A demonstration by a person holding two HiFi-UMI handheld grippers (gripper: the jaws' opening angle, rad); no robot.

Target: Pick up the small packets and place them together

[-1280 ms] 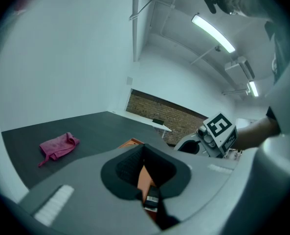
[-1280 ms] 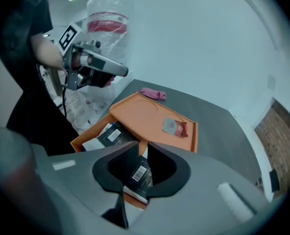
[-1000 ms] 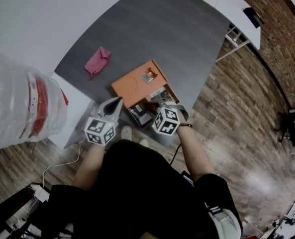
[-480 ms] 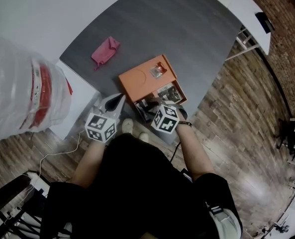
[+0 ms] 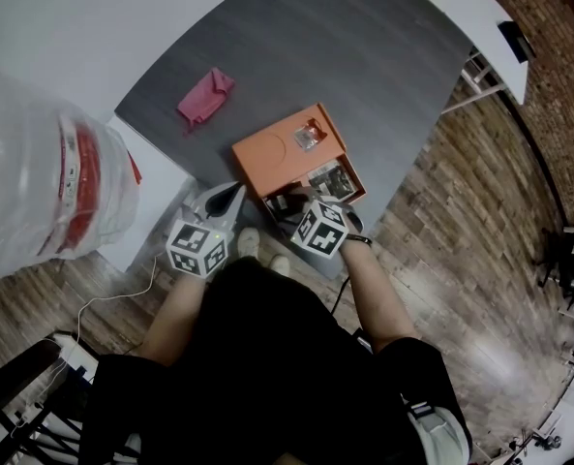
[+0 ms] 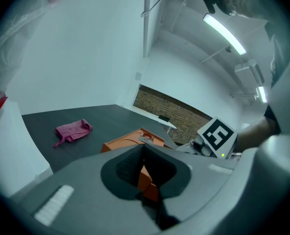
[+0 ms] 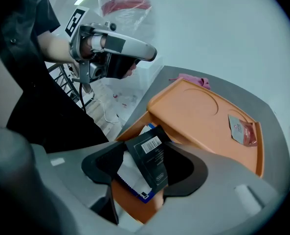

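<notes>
An orange tray (image 5: pixel 267 158) lies at the near edge of the grey table (image 5: pixel 364 56). A clear packet with red contents (image 5: pixel 311 136) (image 7: pixel 242 130) lies on its far part, and printed packets (image 5: pixel 330 177) lie on its near right part. My right gripper (image 5: pixel 291 204) (image 7: pixel 147 168) points down over the tray's near corner. Its jaws have just been opening and stand open around a black barcoded packet (image 7: pixel 152 155), which rests on a white and blue packet (image 7: pixel 127 175). My left gripper (image 5: pixel 234 192) (image 6: pixel 147 173) hovers left of the tray, shut and empty.
A pink cloth (image 5: pixel 205 98) (image 6: pixel 72 130) lies on the table beyond the tray. A white cabinet (image 5: pixel 146 197) stands left of the table, with a clear plastic bag with red print (image 5: pixel 45 177) beside it. Wooden floor (image 5: pixel 461 221) lies to the right.
The right gripper has shifted slightly toward the tray's near corner. The left gripper has kept its place. The head view has shifted a little.
</notes>
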